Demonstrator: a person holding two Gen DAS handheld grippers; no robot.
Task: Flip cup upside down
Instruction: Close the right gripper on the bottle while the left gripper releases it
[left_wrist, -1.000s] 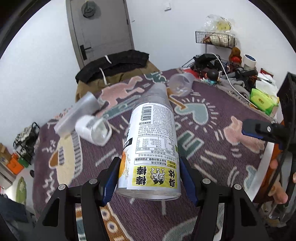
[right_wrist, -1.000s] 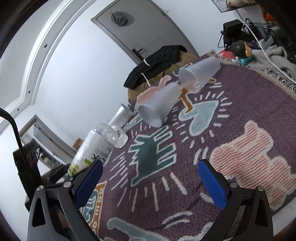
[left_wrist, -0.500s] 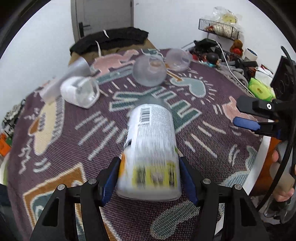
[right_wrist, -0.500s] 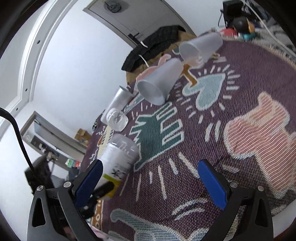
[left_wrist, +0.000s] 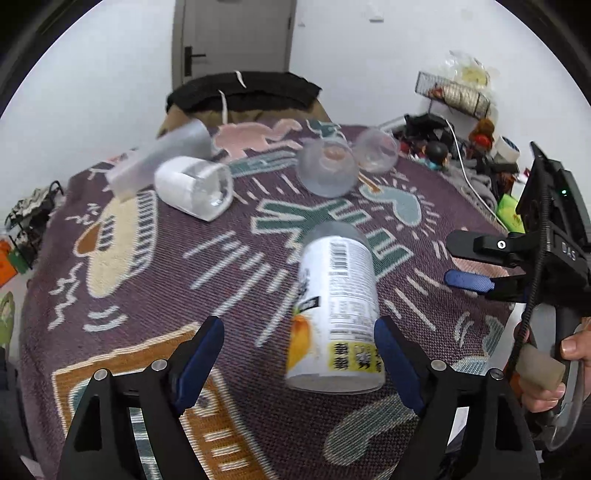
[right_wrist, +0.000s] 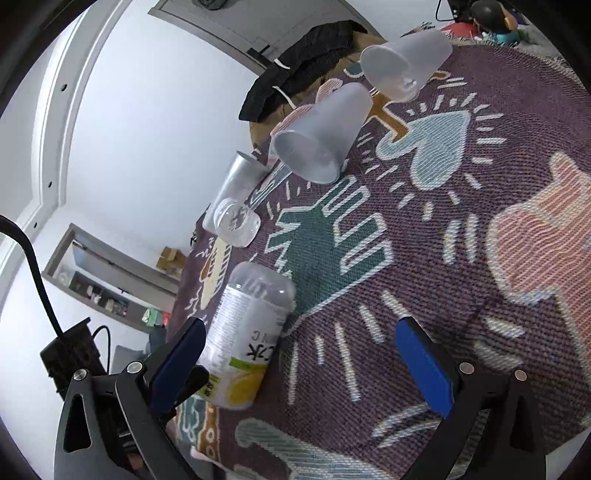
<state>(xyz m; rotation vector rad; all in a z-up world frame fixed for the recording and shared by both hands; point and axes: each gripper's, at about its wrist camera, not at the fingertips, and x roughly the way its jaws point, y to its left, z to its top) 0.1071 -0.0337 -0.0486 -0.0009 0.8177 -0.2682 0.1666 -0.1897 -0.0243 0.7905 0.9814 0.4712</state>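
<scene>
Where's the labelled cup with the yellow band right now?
The labelled cup lies on the patterned cloth between the open left gripper fingers, against the right finger.

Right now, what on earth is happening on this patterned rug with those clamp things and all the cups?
A person holds a two-finger gripper in each hand. The left gripper is open, with the labelled cup standing upside down on the rug between its fingers, apparently just set down. The right gripper is open too and holds nothing. Farther back, two frosted cups also sit upside down, and a clear jar lies on its side.
</scene>
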